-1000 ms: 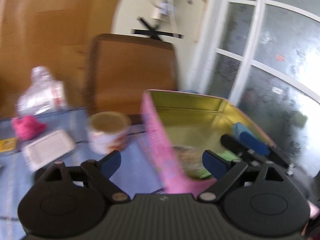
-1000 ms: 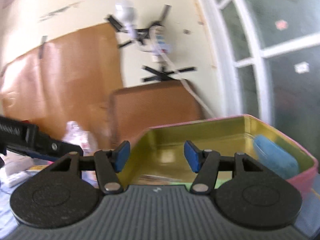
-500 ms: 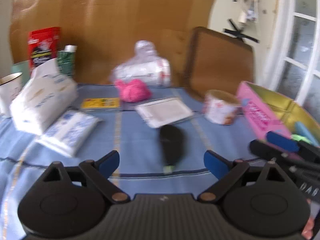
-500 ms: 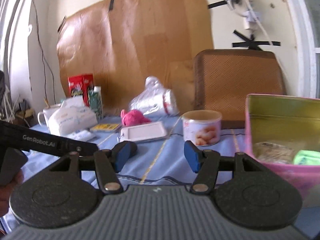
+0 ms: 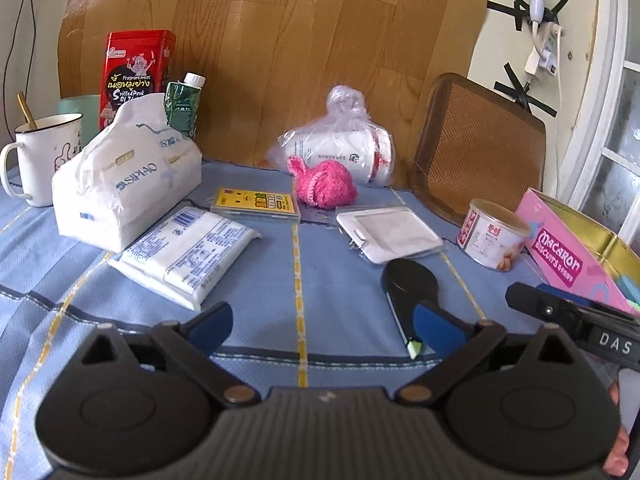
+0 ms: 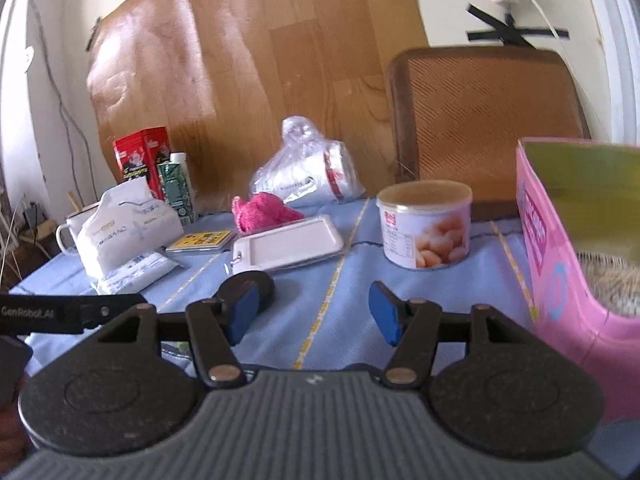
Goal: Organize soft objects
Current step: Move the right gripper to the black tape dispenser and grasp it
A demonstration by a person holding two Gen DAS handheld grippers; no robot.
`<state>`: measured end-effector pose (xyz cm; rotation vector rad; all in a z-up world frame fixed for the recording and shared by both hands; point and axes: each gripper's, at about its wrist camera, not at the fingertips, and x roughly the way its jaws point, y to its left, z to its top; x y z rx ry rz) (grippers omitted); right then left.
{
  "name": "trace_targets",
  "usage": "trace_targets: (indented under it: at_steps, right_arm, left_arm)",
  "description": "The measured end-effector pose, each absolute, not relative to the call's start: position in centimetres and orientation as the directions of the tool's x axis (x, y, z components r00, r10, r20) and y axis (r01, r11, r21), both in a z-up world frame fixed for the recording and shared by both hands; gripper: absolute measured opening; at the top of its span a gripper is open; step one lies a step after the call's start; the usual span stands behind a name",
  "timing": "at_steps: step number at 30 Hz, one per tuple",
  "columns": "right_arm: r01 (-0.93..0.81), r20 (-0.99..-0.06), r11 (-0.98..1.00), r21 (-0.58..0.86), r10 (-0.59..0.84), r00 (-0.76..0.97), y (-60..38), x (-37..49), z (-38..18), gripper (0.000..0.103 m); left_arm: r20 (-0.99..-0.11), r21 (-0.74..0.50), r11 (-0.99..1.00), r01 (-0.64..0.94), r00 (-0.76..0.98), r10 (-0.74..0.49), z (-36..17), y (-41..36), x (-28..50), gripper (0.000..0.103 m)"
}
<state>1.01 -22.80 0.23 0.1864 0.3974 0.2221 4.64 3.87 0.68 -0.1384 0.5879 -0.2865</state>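
Landmark: the pink tin [image 5: 560, 256] sits at the right side of the tabletop [image 5: 328, 272]. All places here are told from it.
What changed: a moment ago both your cameras looked down into the pink tin. Now both look out over the tabletop, left of it.
Left hand-held gripper [image 5: 324, 326]: its jaws have just been opening. They stand wide apart with nothing between them.
Right hand-held gripper [image 6: 314, 312]: its jaws are partly apart and hold nothing. It hangs just left of the pink tin.
Soft things left out: the fluffy pink ball [image 5: 325, 184] lies well left of the pink tin, toward the back. The flat tissue pack [image 5: 188, 254] and the big tissue bag [image 5: 124, 180] lie farther left.
What it means: you look done with one drop. I think you pick the next soft thing now.
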Motion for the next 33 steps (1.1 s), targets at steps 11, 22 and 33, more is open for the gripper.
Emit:
trace_targets:
  at_steps: [11, 22, 33]
  right_arm:
    - [-0.18, -0.345, 0.95, 0.254, 0.263, 0.901, -22.9, 0.8, 0.3, 0.07]
    - [-0.179, -0.337, 0.952, 0.248, 0.258, 0.906, -22.9, 0.7, 0.3, 0.073]
    - [-0.179, -0.342, 0.96, 0.216, 0.246, 0.907, -22.6, 0.7, 0.3, 0.075]
  left_arm:
    - [-0.518, -0.248, 0.946, 0.209, 0.797, -0.312, 0.6, 4.6, 4.5, 0.102]
    - [-0.515, -0.244, 0.949, 0.2, 0.803, -0.302, 0.5, 4.6, 4.5, 0.102]
    - [-0.506, -0.269, 0.942, 0.199, 0.803, -0.314, 0.6, 5.1, 4.3, 0.102]
